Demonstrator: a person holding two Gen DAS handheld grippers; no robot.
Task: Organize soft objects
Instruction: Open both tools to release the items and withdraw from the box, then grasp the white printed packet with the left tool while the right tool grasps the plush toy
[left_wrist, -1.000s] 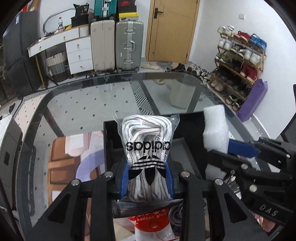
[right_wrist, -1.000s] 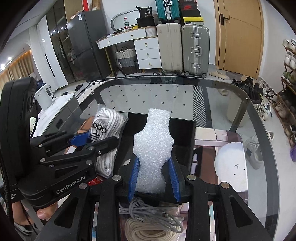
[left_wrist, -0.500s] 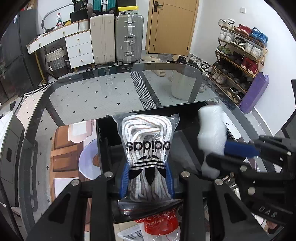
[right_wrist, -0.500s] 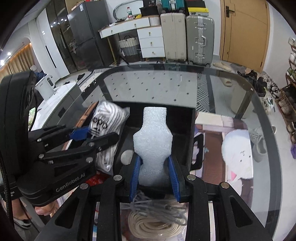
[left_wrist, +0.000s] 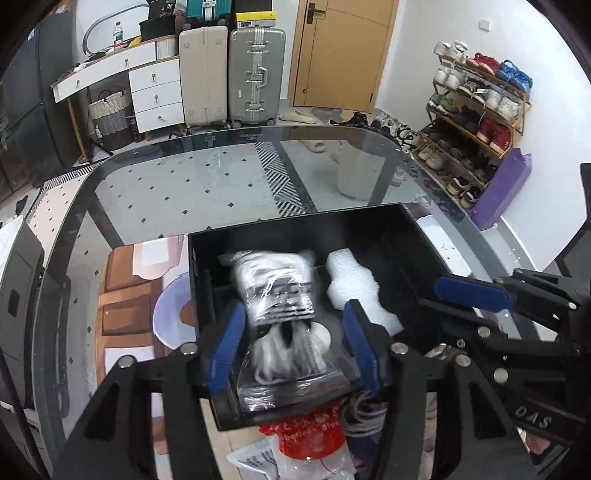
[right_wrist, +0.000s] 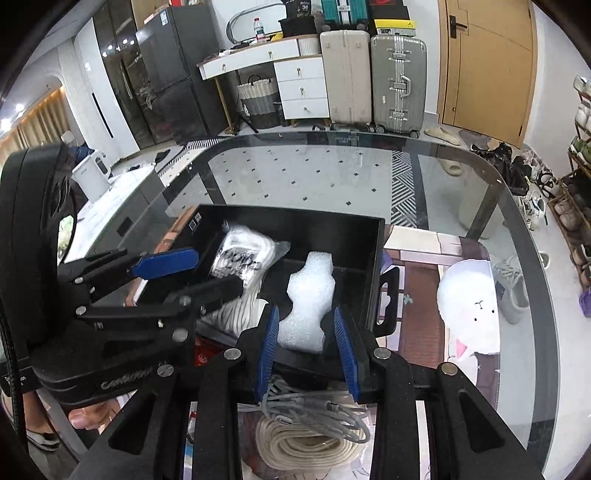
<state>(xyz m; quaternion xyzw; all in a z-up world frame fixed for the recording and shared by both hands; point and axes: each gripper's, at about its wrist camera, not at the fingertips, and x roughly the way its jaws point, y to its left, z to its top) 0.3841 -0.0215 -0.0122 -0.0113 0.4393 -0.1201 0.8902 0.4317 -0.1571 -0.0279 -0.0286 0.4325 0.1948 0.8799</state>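
Both pieces look just released into the black box (left_wrist: 406, 229) on the glass bench (left_wrist: 184, 184): the left claw (left_wrist: 291, 343) stands apart around the bagged white laces (left_wrist: 273, 291), low and centre in the left view. The right claw (right_wrist: 306, 343) stands apart beside the white foam piece (right_wrist: 310, 295), below centre in the right view. Next, I judge, both claws should back out and reach for the loose cord coil (right_wrist: 306, 446) at the frame's bottom.

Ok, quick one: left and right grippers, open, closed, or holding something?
Left gripper: open, clear plastic bag of white laces lying loose in the black box.
Right gripper: open, white foam piece resting between its fingers, not clamped.
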